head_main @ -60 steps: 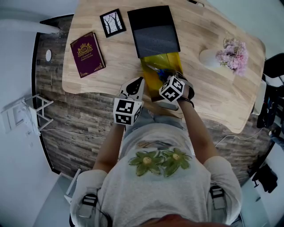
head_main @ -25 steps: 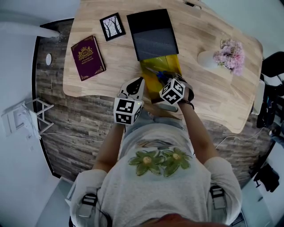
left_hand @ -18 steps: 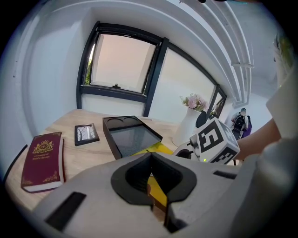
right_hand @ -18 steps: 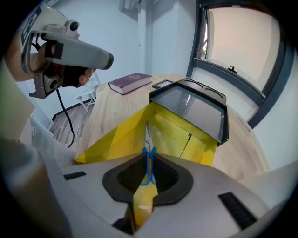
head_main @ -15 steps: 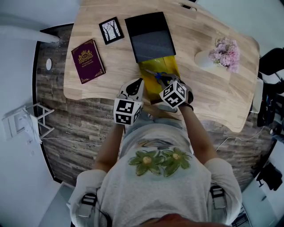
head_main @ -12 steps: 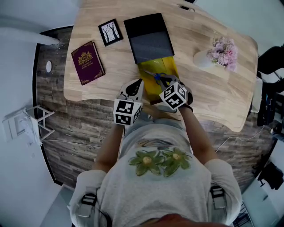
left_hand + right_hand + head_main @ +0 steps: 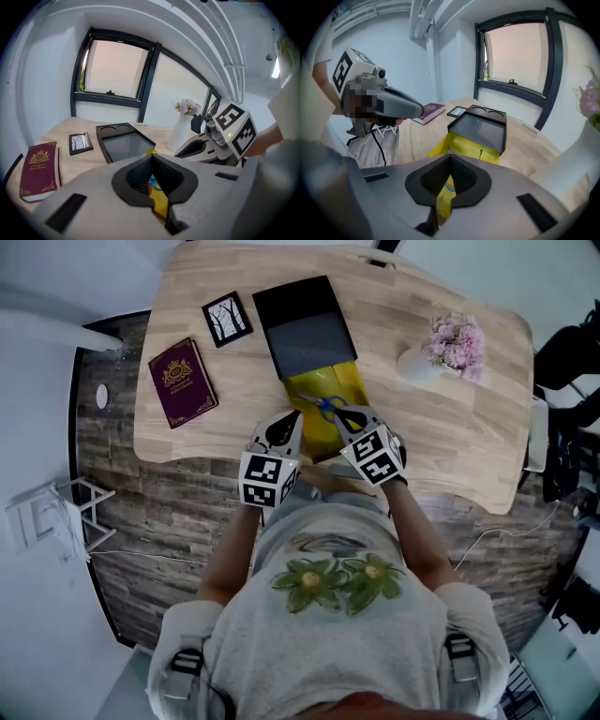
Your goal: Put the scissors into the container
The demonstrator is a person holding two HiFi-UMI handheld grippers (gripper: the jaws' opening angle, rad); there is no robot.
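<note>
The blue-handled scissors (image 7: 329,410) lie inside the yellow container (image 7: 343,381), which stands open on the wooden table (image 7: 450,418) near its front edge. My right gripper (image 7: 352,422) hovers just in front of the scissors, at the container's near right end, and its jaws are shut on nothing (image 7: 450,159). My left gripper (image 7: 297,414) is at the container's near left side, also shut and empty (image 7: 151,159). In both gripper views the yellow container (image 7: 474,149) shows just ahead of the jaws.
A black tray (image 7: 302,326) lies touching the container's far end. A maroon book (image 7: 182,382) and a small picture frame (image 7: 226,319) lie at the left. A white vase of pink flowers (image 7: 441,348) stands at the right. The table's front edge runs under my grippers.
My right gripper has drawn back toward the person from over the container. The scissors now lie uncovered in it. The left gripper has stayed in place.
</note>
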